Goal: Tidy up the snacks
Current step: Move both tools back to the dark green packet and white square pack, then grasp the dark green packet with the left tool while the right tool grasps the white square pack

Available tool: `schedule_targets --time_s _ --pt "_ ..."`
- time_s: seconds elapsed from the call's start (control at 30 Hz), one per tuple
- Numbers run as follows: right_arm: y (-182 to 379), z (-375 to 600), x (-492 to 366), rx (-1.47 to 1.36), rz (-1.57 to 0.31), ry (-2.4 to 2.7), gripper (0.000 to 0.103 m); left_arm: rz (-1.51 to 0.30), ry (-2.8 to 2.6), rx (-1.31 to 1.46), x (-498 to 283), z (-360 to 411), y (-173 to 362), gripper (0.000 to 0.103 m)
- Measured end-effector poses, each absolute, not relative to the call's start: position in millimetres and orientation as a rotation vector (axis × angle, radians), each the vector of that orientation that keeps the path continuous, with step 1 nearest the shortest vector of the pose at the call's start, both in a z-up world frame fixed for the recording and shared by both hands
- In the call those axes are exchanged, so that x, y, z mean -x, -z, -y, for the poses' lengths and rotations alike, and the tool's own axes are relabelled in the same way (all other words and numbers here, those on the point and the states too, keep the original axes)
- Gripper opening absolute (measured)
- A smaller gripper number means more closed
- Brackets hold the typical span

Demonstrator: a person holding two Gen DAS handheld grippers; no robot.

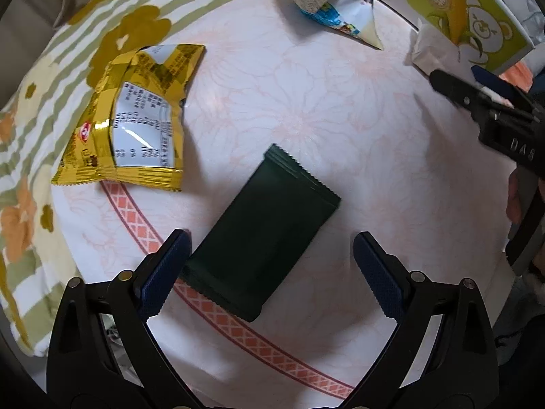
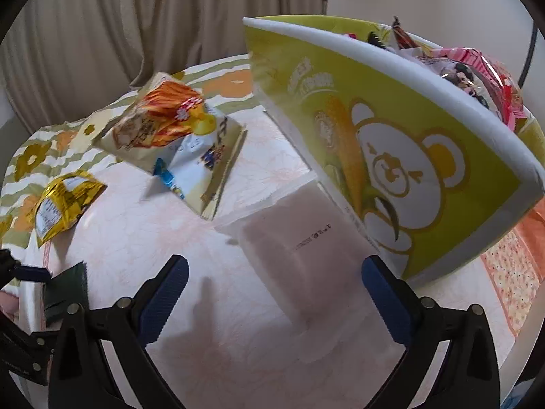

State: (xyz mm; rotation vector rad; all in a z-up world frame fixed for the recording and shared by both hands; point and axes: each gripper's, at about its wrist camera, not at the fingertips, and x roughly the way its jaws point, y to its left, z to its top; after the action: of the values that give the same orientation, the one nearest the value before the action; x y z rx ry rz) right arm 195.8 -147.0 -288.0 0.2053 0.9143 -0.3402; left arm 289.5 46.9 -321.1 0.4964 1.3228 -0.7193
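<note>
Two grippers were spread, holding nothing. Left gripper (image 1: 269,272) straddled a flat dark-green foil sachet with serrated ends (image 1: 262,231) at lower centre of the frame; likely light, slick, crushable, best pinched across its long edges. Right gripper (image 2: 274,298) faced a pale translucent wrapped packet (image 2: 306,255) beside the yellow-green bear-print box (image 2: 425,156).

Both grippers (image 1: 270,274) (image 2: 274,289) wide apart

I see bare surface (image 1: 306,109) between the gold snack packet (image 1: 129,119) and the dark green packet (image 1: 262,235) — a passable lane. On my right, the green bear-print box (image 2: 391,170) walls off the side, the pale wrapped packet (image 2: 306,259) touching its base.
</note>
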Motion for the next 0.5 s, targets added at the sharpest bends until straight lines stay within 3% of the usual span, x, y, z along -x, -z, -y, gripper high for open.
schedule_targets --time_s 0.37,0.5 --pt "286.5 160.8 -192.2 -0.287 -0.895 0.332 0.102 -1.368 0.769 -0.400 -285.1 -39.7 313.6 0.096" --pt "286.9 160.6 -191.8 -0.285 -0.910 0.309 0.102 -1.388 0.791 -0.399 -276.7 -35.8 312.5 0.091"
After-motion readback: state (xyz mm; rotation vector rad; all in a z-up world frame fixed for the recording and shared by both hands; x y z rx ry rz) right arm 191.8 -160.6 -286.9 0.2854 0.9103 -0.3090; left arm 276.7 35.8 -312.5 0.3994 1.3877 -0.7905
